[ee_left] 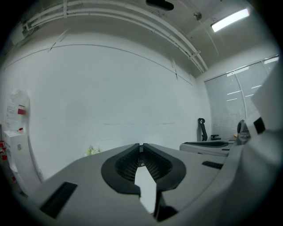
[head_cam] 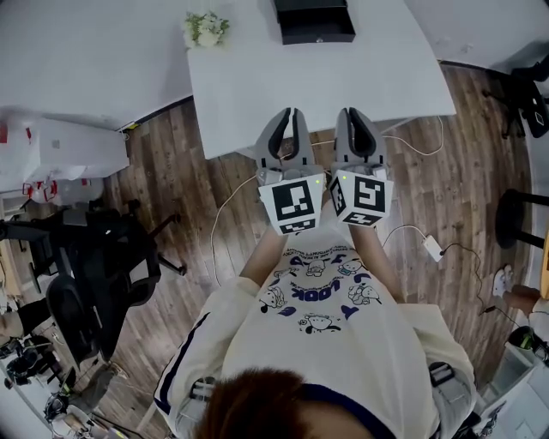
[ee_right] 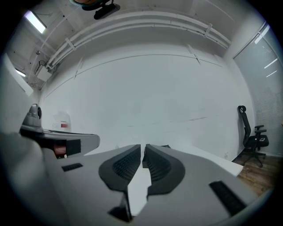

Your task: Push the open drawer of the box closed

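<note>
— Drawer (head_cam: 314, 24) position?
— Top centre of the head view, at the far end of the white surface (head_cam: 257, 86). It is pulled out of the black box (head_cam: 310, 4) toward the person, with a small knob on its near face.
— Left gripper (head_cam: 292, 113) status?
— It is held over the near edge of the surface at centre frame, well apart from the drawer. The left gripper view shows the jaws together, tips touching, with nothing between them.
— Right gripper (head_cam: 353, 111) status?
— It is just beside the left gripper, on the right of the frame, and points the same way. The right gripper view shows the jaws closed to a narrow slit and empty.
— Other items?
— A small bunch of flowers (head_cam: 206, 30) sits at the upper left corner of the surface, well apart from the box. A wooden floor (head_cam: 197, 197) lies below.
</note>
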